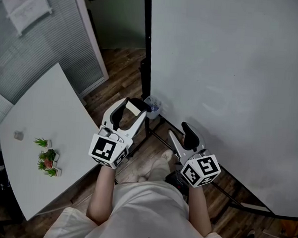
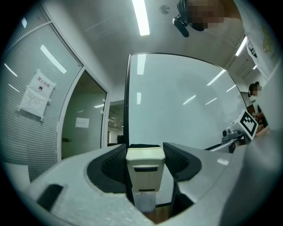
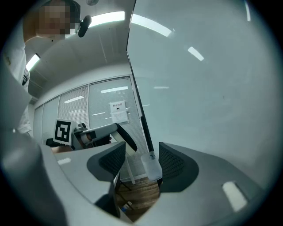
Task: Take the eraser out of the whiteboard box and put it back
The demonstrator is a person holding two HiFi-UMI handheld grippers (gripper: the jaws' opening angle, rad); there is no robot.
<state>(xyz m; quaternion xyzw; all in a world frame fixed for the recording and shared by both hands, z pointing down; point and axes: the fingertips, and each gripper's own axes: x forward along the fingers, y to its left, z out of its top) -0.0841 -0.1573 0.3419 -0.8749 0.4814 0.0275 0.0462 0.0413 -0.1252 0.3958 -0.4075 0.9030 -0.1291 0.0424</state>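
Observation:
A cream eraser (image 2: 145, 170) sits upright between the dark pads of my left gripper (image 2: 145, 154), which is shut on it. In the head view that gripper (image 1: 135, 107) holds the eraser (image 1: 134, 109) just left of the whiteboard's black frame, beside the translucent whiteboard box (image 1: 152, 106). The box (image 2: 144, 204) shows right below the eraser in the left gripper view. My right gripper (image 1: 181, 136) hangs lower and to the right, open with nothing in it. In its own view, the box (image 3: 151, 167) lies beyond the open right gripper (image 3: 139, 159).
The large whiteboard (image 1: 228, 70) fills the right side, on a black stand (image 1: 153, 136) with legs on the wood floor. A white table (image 1: 48, 109) with small potted plants (image 1: 48, 157) is on the left. A glass partition (image 1: 48, 37) with a paper notice lies behind.

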